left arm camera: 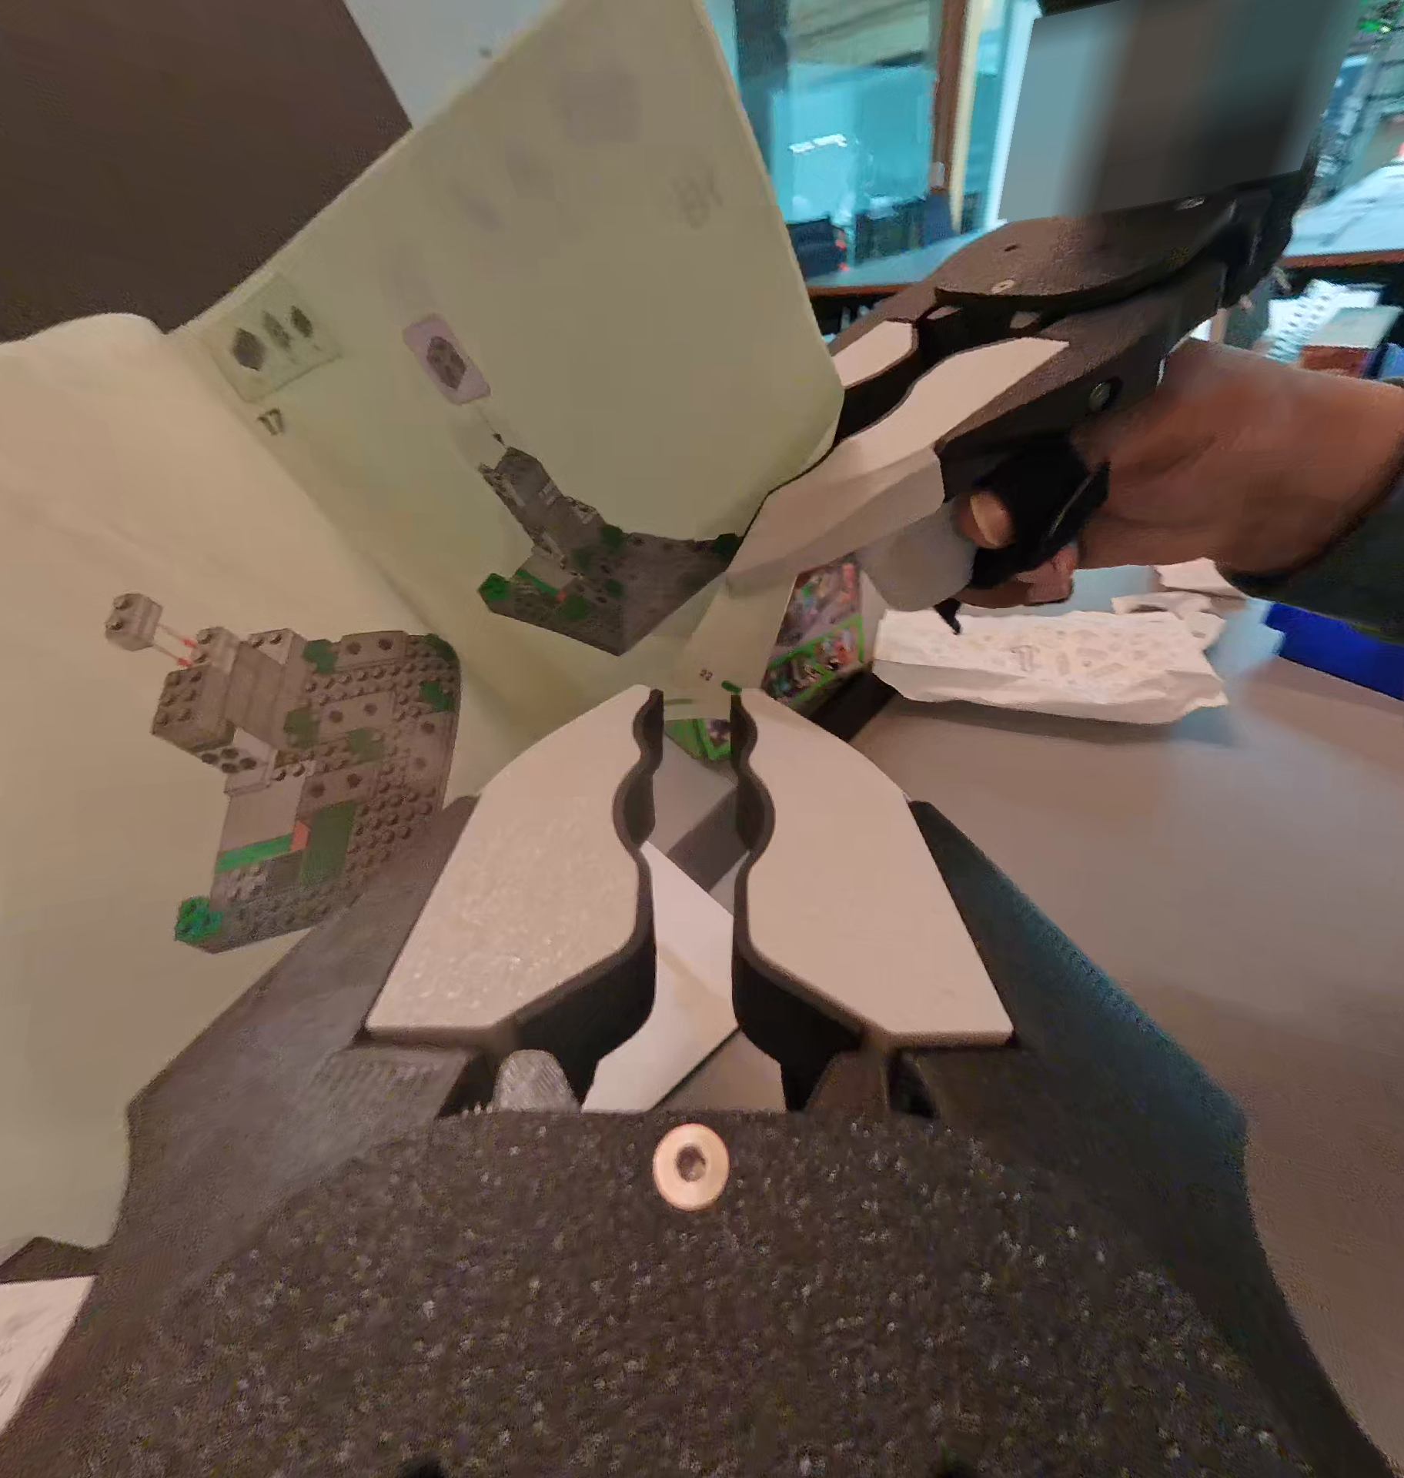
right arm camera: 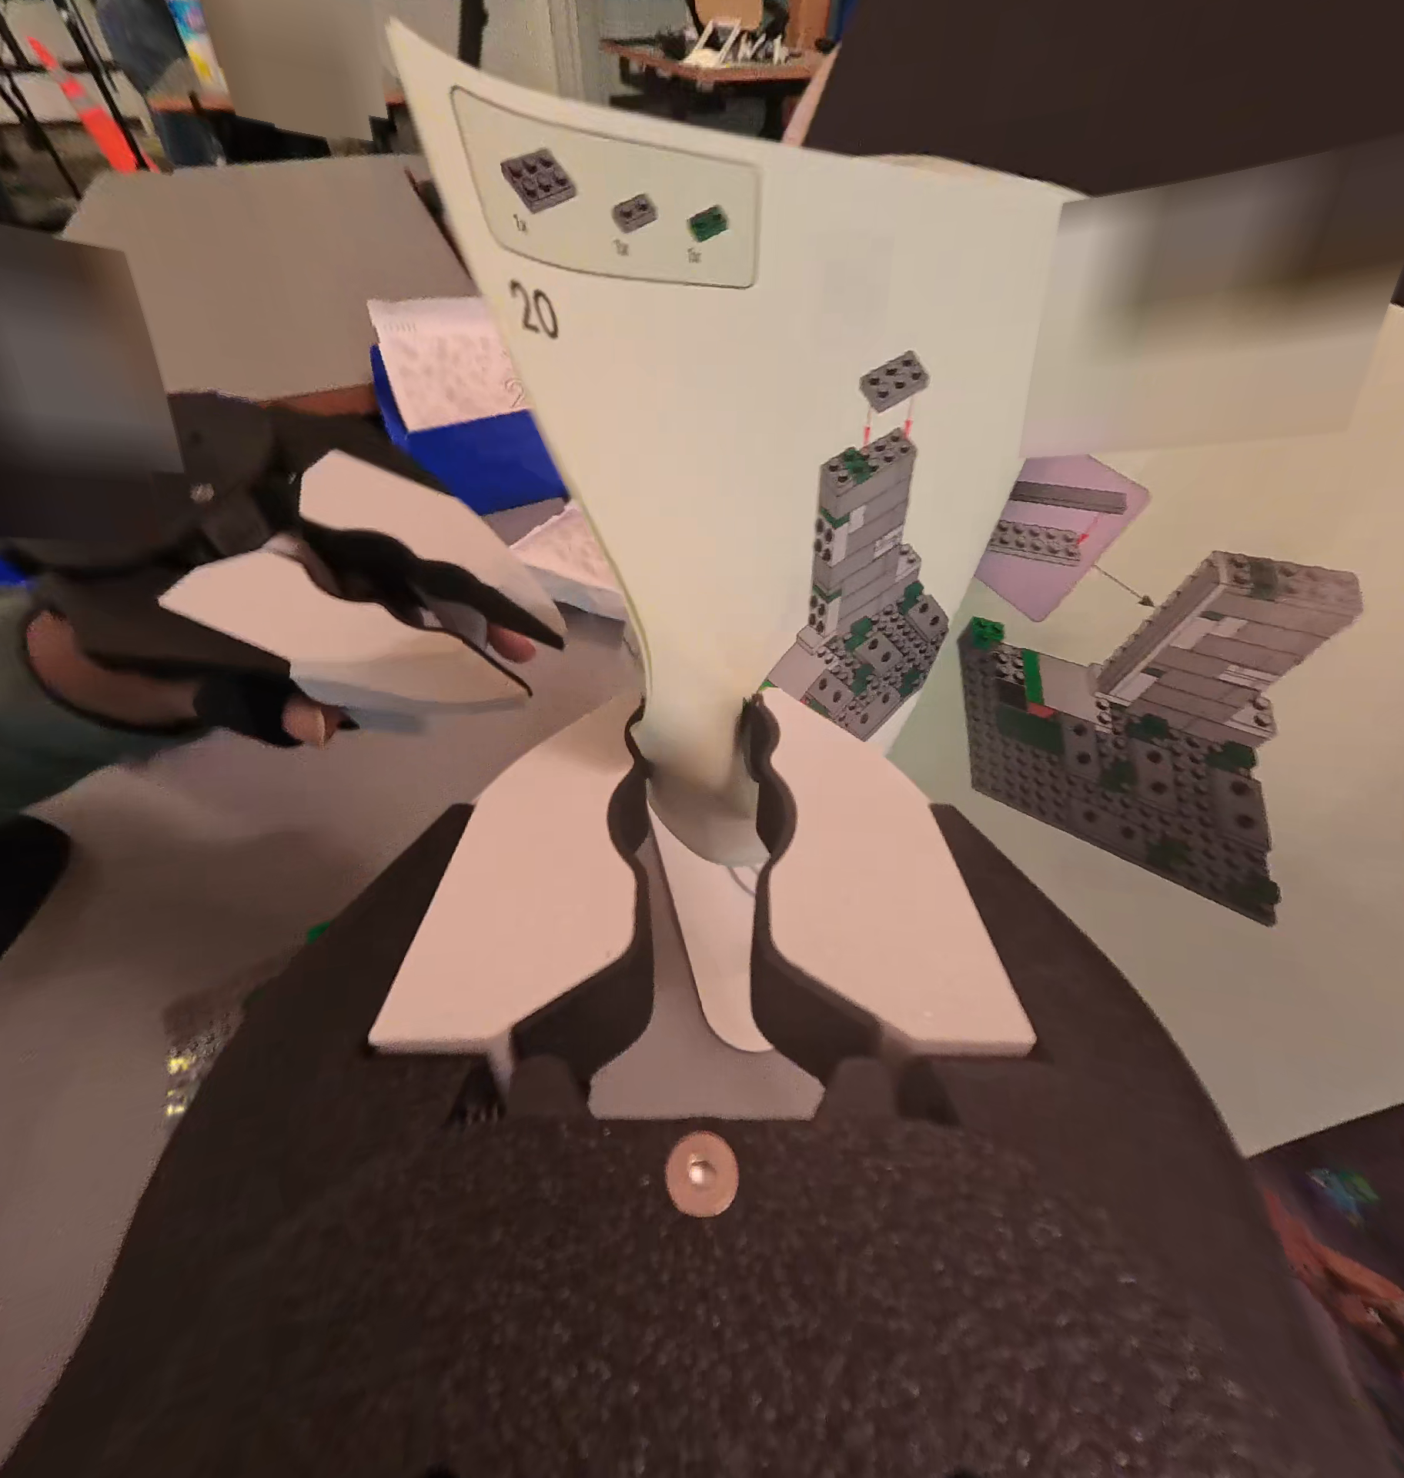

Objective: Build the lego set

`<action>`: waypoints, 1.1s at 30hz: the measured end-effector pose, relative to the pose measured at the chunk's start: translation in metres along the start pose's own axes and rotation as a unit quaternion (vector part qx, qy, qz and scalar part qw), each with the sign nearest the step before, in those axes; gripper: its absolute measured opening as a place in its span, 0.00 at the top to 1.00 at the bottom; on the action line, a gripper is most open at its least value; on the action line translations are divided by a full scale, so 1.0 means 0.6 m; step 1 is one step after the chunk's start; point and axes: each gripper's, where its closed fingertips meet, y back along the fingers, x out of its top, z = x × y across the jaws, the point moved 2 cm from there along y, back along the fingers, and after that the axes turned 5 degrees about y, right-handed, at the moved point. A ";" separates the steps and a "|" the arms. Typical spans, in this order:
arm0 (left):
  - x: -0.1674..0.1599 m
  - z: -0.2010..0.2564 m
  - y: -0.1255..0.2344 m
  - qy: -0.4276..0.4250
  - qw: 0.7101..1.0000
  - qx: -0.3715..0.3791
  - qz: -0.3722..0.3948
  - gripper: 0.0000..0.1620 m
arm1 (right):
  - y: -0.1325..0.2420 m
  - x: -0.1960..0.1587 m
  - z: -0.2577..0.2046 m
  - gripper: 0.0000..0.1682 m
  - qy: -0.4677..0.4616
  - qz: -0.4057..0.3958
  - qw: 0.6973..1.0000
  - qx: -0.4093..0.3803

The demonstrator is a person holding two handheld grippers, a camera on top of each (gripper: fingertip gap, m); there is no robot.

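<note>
Grey tabletop [left arm camera: 1163, 920], cluttered workshop bkgd. Near, centre of right wrist view: my right gripper [right arm camera: 695, 720], jaws pinched on lower corner of a page of the instruction booklet [right arm camera: 683, 480], page curling up. Left gripper [left arm camera: 695, 704]: jaws a little apart at booklet's bottom edge; gripping? can't tell. Paper light, floppy, tears easily, so I'd hold near the corner, gently. Far right in left view: blue bins [left arm camera: 1338, 640], contents not visible; no bricks seen.

The raised pale-green page of the instruction booklet [left arm camera: 571, 264] hides the room behind it, and its top runs past the edge; the printed brick drawings on it are soft and smeared. The colourful printed box [left arm camera: 823, 632] shows only as a sliver behind the page; the other white-fingered black gripper [right arm camera: 475, 640] is motion-blurred.
</note>
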 end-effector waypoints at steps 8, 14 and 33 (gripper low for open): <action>-0.030 0.006 -0.027 -0.112 0.985 -0.084 -0.104 0.88 | -0.012 0.006 -0.030 0.82 0.030 -0.027 0.998 0.038; -0.037 0.020 -0.023 -0.131 0.975 -0.143 -0.106 0.98 | -0.007 0.001 -0.022 0.82 0.036 -0.041 0.997 0.048; -0.037 0.042 0.002 -0.068 0.984 -0.148 -0.068 1.00 | 0.032 0.000 -0.043 0.79 0.052 0.017 0.998 0.027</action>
